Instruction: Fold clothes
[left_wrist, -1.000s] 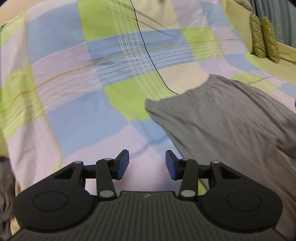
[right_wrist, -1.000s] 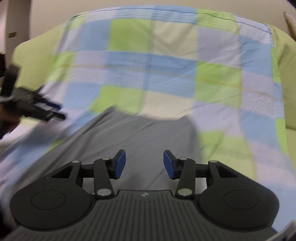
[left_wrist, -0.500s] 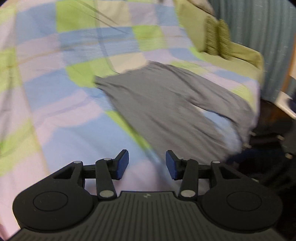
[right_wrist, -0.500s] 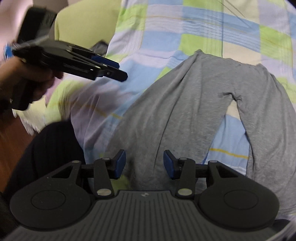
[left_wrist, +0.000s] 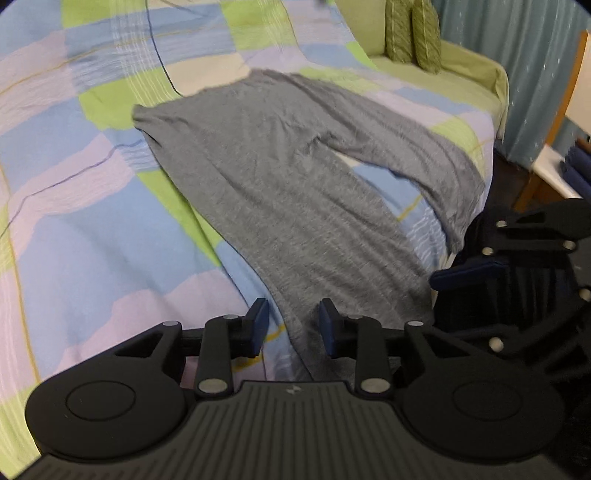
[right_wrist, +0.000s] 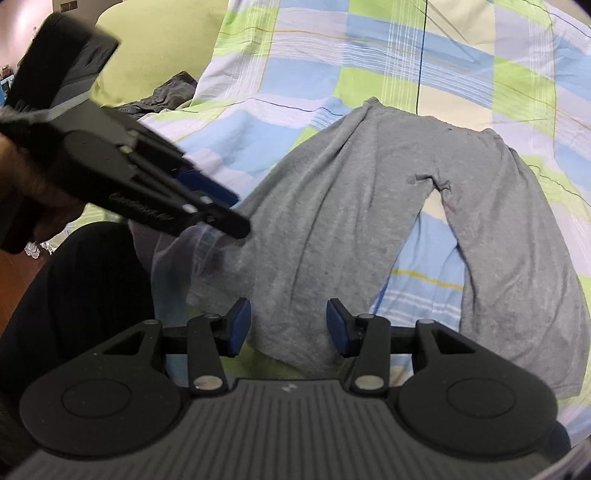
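Grey pants (left_wrist: 295, 184) lie flat on the checked bed cover (left_wrist: 74, 221), left claw (left_wrist: 290, 326) has just been closing with the leg edge between its parted pads, right claw (right_wrist: 289, 325) half open over the hem, gripping nothing.

Grey trousers (left_wrist: 280, 192); bedspread (left_wrist: 74, 229) checked blue, lilac, lime, cream; green patterned cushions (left_wrist: 412, 35).

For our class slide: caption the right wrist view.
Grey trousers spread on a checked bedsheet, both grippers near one leg's hem.
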